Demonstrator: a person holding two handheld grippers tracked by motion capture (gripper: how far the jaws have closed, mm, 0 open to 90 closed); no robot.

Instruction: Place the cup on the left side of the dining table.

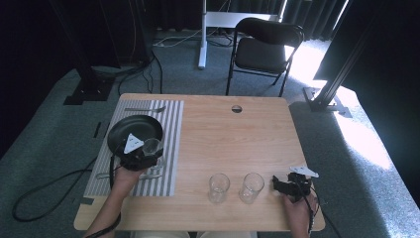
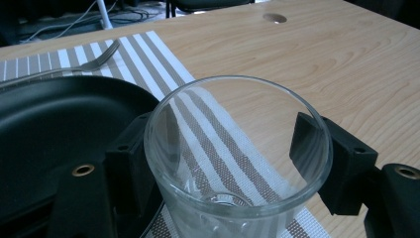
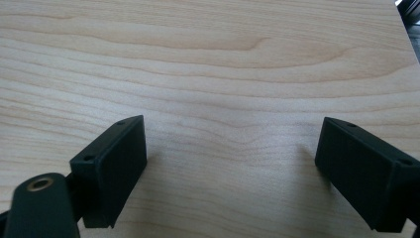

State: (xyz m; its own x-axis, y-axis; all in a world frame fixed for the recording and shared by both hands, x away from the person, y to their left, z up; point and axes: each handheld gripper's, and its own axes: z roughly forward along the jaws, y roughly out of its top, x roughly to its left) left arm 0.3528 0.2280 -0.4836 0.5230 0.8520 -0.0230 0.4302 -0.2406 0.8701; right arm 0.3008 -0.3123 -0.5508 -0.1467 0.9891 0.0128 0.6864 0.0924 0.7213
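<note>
Left gripper view has our left gripper [image 2: 237, 163] clamped on the upright glass [image 2: 233, 163], low centre, over the striped placemat [image 2: 163, 64] with the black plate [image 2: 54, 124] touching at left. Our right gripper [image 3: 230, 163] rests agape on bare table [image 3: 223, 59].

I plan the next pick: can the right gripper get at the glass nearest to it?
Probably yes: the right gripper is open with nothing between its fingers, and only bare table separates it from the nearest glass.
</note>
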